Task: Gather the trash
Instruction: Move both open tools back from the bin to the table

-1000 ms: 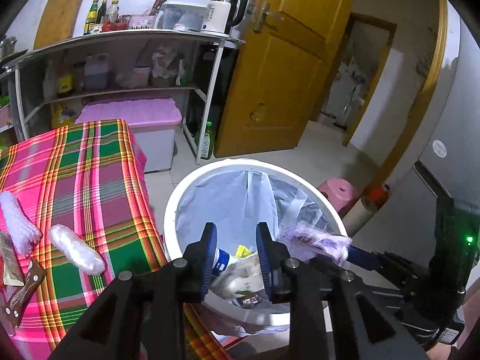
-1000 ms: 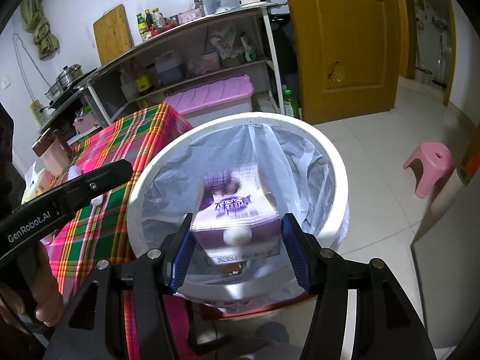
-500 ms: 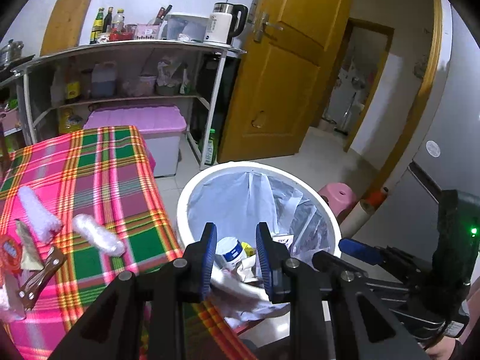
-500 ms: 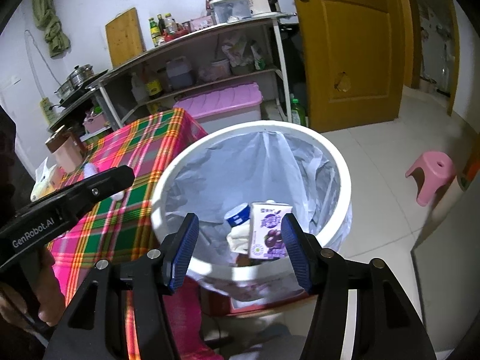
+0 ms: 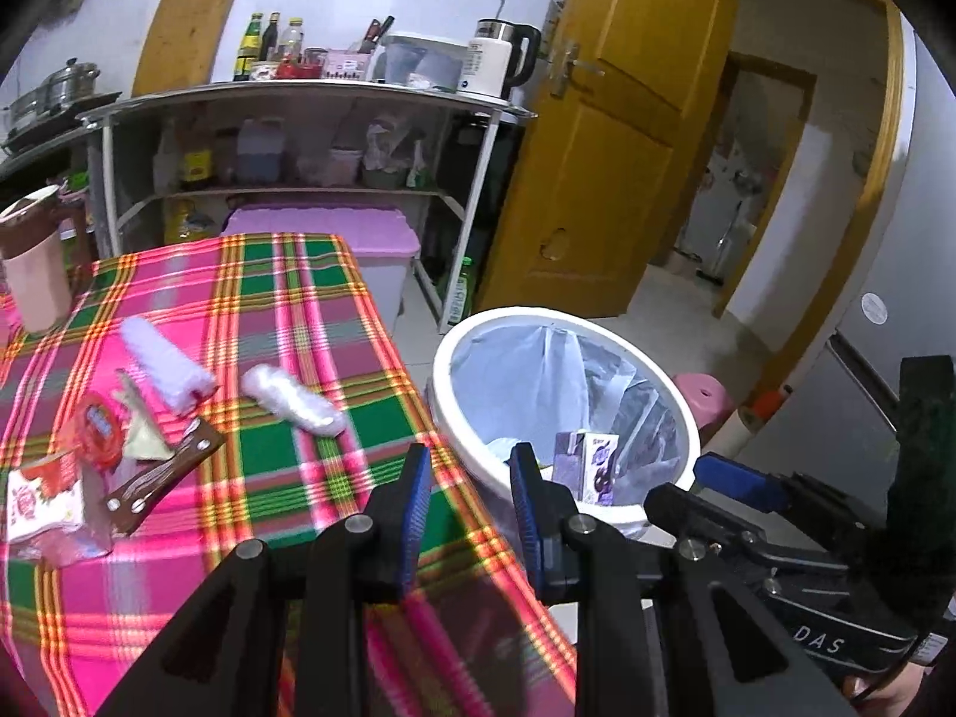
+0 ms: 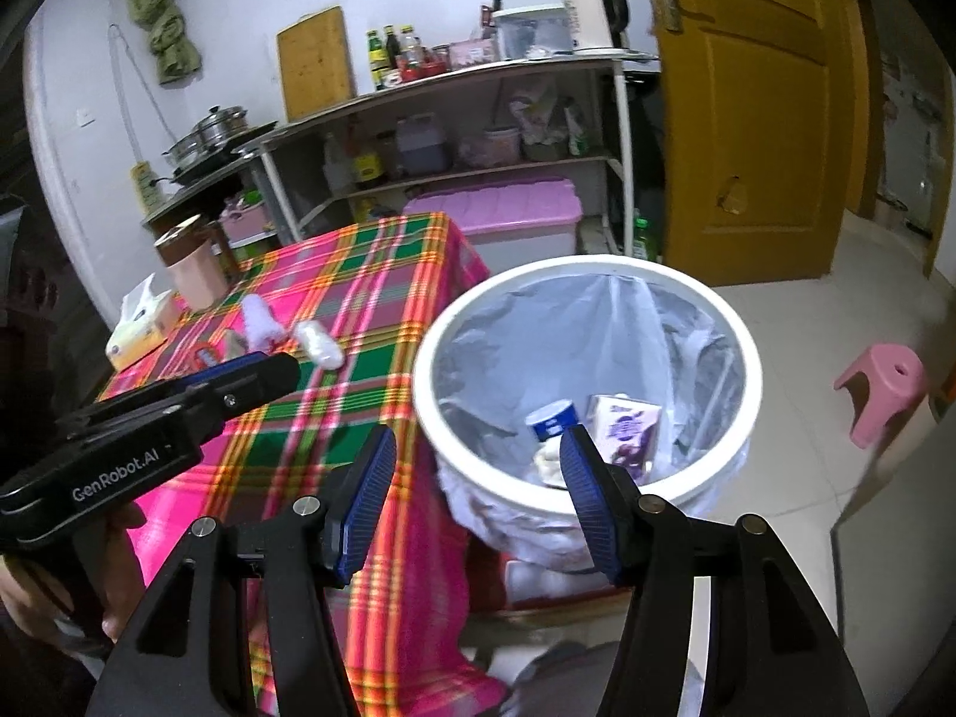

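Note:
The white-rimmed trash bin (image 5: 561,322) (image 6: 573,266) with a clear liner stands on the floor beside the plaid-clothed table (image 5: 287,299) (image 6: 370,299). A purple drink carton (image 5: 588,466) (image 6: 624,424) and a blue-and-white cup (image 6: 552,418) lie inside it. My left gripper (image 5: 469,478) hovers over the table's edge next to the bin, narrowly open and empty. My right gripper (image 6: 478,478) stands wide open and empty in front of the bin. On the table lie two white foam sleeves (image 5: 164,364) (image 5: 293,397), a red wrapper (image 5: 95,424) and a brown wrapper (image 5: 161,475).
A pink jug (image 5: 36,263) and a tissue box (image 6: 140,328) sit on the table's far side. Behind are a metal shelf (image 5: 299,95), a pink-lidded storage box (image 5: 322,233) and a yellow door (image 5: 597,149). A pink stool (image 6: 884,388) stands on the tiled floor.
The purple carton left my right gripper and dropped into the bin. Both grippers have drawn back from the bin toward the table, so more of the table shows.

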The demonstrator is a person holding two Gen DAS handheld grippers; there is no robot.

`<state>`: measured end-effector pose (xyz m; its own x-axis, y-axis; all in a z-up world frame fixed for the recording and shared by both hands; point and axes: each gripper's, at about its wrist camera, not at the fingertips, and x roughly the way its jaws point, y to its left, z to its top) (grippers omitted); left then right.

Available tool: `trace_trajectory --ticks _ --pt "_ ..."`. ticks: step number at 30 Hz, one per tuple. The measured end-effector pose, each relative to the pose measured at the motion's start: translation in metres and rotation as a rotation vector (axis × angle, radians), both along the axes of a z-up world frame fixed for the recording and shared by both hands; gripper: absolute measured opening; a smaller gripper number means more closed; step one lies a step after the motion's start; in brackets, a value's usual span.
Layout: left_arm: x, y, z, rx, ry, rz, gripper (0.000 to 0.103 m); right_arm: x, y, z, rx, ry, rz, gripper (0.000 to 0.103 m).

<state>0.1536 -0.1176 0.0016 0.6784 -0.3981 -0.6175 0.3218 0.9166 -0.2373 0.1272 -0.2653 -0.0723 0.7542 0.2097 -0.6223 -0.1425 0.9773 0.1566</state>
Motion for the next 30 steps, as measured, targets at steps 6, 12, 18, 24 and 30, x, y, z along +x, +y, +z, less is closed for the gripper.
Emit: trace_trajectory --ticks 6,12,18,24,30 --pt "-0.014 0.014 0.0 0.023 -0.006 0.016 0.027 -0.006 0.016 0.002 -0.003 -0.013 0.048 0.058" --pt "-0.026 0.024 -0.001 0.041 -0.015 0.035 0.027 -0.009 0.026 0.0 0.001 -0.008 0.092 0.06" --pt "-0.032 0.036 -0.007 0.046 -0.002 0.064 0.027 -0.014 0.034 0.0 -0.004 -0.017 0.118 0.061" --pt "-0.038 0.05 -0.011 0.063 -0.008 0.119 0.027 -0.012 0.039 -0.001 -0.005 -0.005 0.14 0.061" --pt "-0.041 0.064 -0.015 0.086 0.003 0.168 0.027 -0.011 0.045 -0.002 -0.014 -0.004 0.156 0.061"
